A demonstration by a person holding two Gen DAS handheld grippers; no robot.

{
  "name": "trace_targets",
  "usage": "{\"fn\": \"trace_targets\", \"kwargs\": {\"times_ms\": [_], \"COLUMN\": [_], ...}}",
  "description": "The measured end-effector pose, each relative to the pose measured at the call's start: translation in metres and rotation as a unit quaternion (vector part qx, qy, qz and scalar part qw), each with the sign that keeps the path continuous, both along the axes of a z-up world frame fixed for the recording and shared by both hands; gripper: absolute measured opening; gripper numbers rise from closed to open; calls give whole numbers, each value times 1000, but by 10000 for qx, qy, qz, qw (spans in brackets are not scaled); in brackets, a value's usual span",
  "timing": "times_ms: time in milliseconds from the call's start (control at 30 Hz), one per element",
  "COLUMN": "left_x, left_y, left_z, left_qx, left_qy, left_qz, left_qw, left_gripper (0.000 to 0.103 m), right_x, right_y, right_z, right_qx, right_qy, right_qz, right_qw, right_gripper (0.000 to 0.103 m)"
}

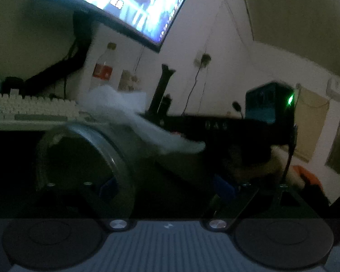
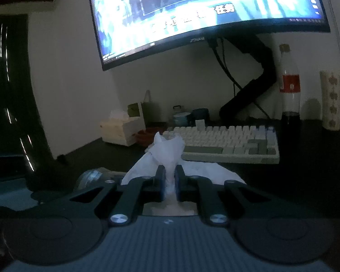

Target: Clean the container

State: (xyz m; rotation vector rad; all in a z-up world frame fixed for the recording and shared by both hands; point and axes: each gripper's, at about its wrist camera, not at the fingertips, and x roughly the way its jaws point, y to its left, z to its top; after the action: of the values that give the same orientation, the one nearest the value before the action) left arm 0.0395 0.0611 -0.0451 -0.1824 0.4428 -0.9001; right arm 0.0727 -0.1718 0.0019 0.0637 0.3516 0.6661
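Note:
A clear glass container [image 1: 115, 154] lies tilted on its side between the blue-padded fingers of my left gripper [image 1: 167, 188], which is shut on it, its round mouth facing left. A crumpled white tissue [image 1: 147, 122] drapes over the container's upper side. My right gripper [image 1: 206, 144] comes in from the right as a dark shape holding that tissue. In the right wrist view the right gripper [image 2: 168, 179] is shut on the tissue [image 2: 167, 151], which bunches up above the fingertips. Part of the glass container [image 2: 90, 176] shows low on the left.
A white keyboard [image 2: 229, 142] lies on the dark desk under a lit monitor [image 2: 192, 11] on a black arm [image 2: 256, 86]. A bottle with a red label [image 2: 290, 83] stands at the right, and a tissue box [image 2: 122, 129] at the back left.

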Motion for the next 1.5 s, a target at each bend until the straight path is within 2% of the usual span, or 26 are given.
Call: {"fn": "trace_targets", "kwargs": {"times_ms": [100, 133, 233, 367, 467, 567, 733, 1033, 1167, 1233, 1300, 1500], "left_x": [8, 10, 20, 25, 26, 26, 24, 32, 33, 30, 30, 32], "left_y": [-6, -6, -2, 4, 2, 1, 2, 3, 6, 7, 9, 12], "left_z": [-10, -13, -19, -24, -24, -25, -24, -22, -22, -21, -21, -19], "left_qx": [121, 89, 49, -144, -153, -158, -169, -178, -176, -175, -179, -171], "left_qy": [151, 196, 400, 522, 470, 454, 440, 448, 479, 485, 494, 553], "left_qz": [91, 134, 499, 587, 609, 593, 581, 622, 614, 611, 606, 636], "left_qw": [9998, 9997, 9979, 9968, 9969, 9971, 9972, 9969, 9968, 9968, 9968, 9963], "left_gripper": [74, 60, 30, 28, 28, 28, 28, 29, 29, 29, 29, 29], "right_x": [0, 0, -9, -14, -11, -27, -52, -30, -54, -64, -64, -33], "right_y": [7, 9, 15, 16, 17, 34, 62, 32, 62, 74, 74, 32], "right_z": [0, 0, -3, -7, -7, -7, -6, -16, -13, -12, -13, -18], "right_qx": [-199, -256, -532, -805, -911, -857, -1091, -1177, -1053, -1156, -1224, -1086], "right_qy": [-148, -193, -509, -759, -692, -831, -1220, -950, -1261, -1432, -1482, -935], "right_qz": [-38, -52, -129, -412, -700, -419, -8, -1137, -408, -183, -181, -1170], "right_qw": [9997, 9995, 9972, 9930, 9910, 9920, 9865, 9819, 9856, 9828, 9812, 9827], "right_gripper": [12, 13, 14, 14, 13, 13, 13, 13, 13, 13, 13, 13]}}
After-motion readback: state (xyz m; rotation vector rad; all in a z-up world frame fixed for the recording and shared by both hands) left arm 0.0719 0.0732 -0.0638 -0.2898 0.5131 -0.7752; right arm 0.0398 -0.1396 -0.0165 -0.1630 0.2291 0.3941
